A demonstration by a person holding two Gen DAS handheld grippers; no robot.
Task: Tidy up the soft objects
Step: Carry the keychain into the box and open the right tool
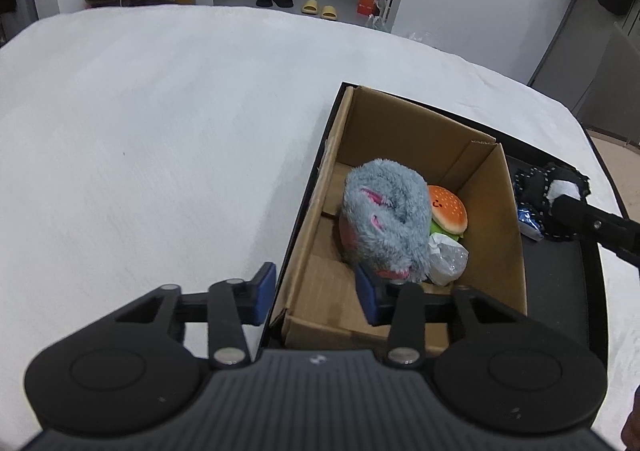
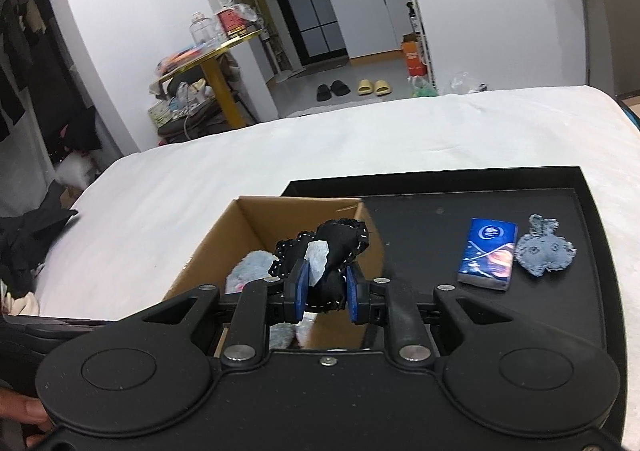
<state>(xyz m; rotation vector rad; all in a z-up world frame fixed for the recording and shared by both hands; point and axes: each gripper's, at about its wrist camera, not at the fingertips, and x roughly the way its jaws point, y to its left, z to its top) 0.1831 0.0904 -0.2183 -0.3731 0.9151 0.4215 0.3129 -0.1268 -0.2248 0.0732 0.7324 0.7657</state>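
Black stitched soft toy (image 2: 326, 251), white patch showing, is clamped between the right gripper (image 2: 326, 297) pads, above the near right wall of the cardboard box (image 1: 496, 211). Box sits on black tray (image 2: 432, 219), containing grey plush (image 1: 380, 219), burger plush (image 1: 448, 207), crumpled plastic (image 1: 448, 259). Left gripper (image 1: 316, 295) spread wide, empty, straddling box's left wall. Blue packet (image 2: 488, 251) and grey felt piece (image 2: 544, 249) lie on tray.

Even indoor light, soft shadows, fisheye-bent edges, slight blur

White walls (image 2: 132, 31) and a grey floor (image 2: 320, 79) are seen beyond the white bed (image 1: 160, 111). Black slippers (image 2: 333, 90) and yellow slippers (image 2: 373, 87) are placed before a dark-framed door (image 2: 308, 3); a cluttered gold-edged side table (image 2: 208, 51) is seen left.
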